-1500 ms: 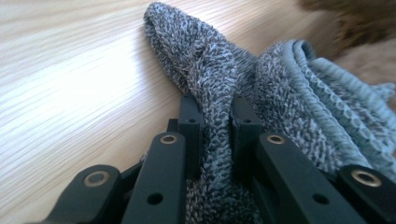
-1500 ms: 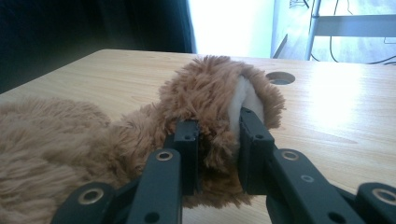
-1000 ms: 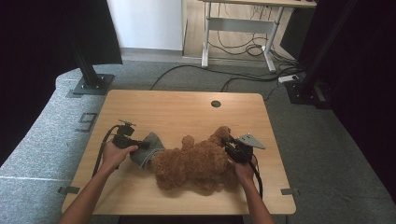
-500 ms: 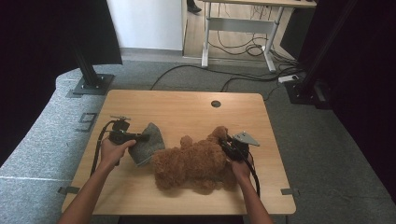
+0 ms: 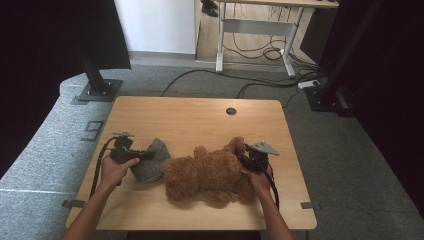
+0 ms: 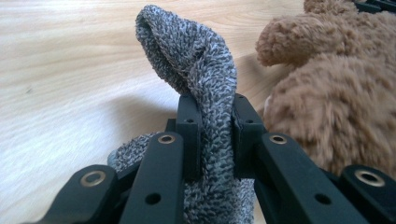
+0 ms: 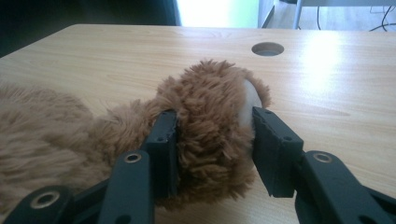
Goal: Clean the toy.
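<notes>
left gripper (image 6: 210, 135) pinching grey knit sock (image 6: 196, 60); right gripper (image 7: 212, 140) jaws just spread off teddy bear's (image 5: 205, 172) paw (image 7: 210, 116), so the bear may drag along

Teddy bear (image 7: 70, 135): body ran past left edge, right gripper view.
Grey knit cloth (image 6: 196, 93): lower end hidden behind jaws.

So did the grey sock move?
Yes. The grey sock, clamped in the left hand-held gripper, slid left, away from the teddy bear, toward the table's left edge.
</notes>
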`<state>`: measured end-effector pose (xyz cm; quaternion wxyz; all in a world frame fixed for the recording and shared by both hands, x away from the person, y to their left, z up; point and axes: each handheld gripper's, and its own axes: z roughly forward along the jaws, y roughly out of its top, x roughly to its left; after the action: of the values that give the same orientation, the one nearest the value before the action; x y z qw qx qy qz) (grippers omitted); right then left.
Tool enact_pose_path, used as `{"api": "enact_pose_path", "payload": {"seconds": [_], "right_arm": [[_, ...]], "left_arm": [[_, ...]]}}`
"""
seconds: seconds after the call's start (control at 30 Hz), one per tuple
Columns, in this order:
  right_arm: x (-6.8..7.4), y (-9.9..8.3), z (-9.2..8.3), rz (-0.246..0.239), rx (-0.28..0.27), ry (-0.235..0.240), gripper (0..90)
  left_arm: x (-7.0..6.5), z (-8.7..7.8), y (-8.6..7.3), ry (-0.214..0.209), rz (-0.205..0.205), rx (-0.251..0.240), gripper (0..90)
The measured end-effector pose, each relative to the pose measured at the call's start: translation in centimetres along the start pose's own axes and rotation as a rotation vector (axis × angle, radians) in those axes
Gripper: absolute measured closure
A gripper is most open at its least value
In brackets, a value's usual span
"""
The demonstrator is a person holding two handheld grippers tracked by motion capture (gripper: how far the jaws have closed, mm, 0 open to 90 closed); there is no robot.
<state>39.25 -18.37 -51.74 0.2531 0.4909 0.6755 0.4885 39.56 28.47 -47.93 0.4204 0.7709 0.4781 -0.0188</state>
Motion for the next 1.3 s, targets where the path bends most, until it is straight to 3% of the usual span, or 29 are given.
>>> {"api": "enact_pose_path", "payload": {"seconds": [0.2, 0.4, 0.53, 0.77, 0.9, 1.07, 1.13, 1.3], "right_arm": [[-0.3, -0.2, 0.0, 0.012, 0.000, -0.003, 53.8], [-0.3, -0.2, -0.1, 0.009, 0.002, 0.002, 52.9], [-0.3, -0.2, -0.1, 0.009, 0.002, 0.003, 52.9], [-0.4, -0.3, -0.2, 0.012, 0.004, 0.002, 52.1], [-0.4, -0.3, -0.2, 0.011, 0.006, 0.003, 52.0], [-0.4, -0.3, -0.3, 0.011, 0.004, 0.006, 51.5], [-0.4, -0.3, -0.3, 0.010, 0.004, 0.007, 51.2], [-0.5, -0.2, -0.5, 0.009, 0.001, 0.009, 50.6]], "left_arm": [[0.7, -2.4, -2.5, -0.027, -0.039, -0.040, 76.2], [2.0, -4.0, -5.3, 0.004, -0.072, -0.040, 76.0], [2.6, -4.1, -6.1, 0.010, -0.095, -0.039, 75.6], [2.6, -3.4, -6.6, 0.062, -0.076, -0.007, 70.8], [2.2, -3.6, -6.5, 0.088, -0.055, -0.016, 51.1], [0.8, -4.7, -5.4, 0.142, 0.014, -0.053, 19.9], [0.4, -5.3, -4.7, 0.131, 0.027, -0.079, 14.4], [-0.6, -6.4, -3.3, 0.106, 0.051, -0.142, 12.1]]}}
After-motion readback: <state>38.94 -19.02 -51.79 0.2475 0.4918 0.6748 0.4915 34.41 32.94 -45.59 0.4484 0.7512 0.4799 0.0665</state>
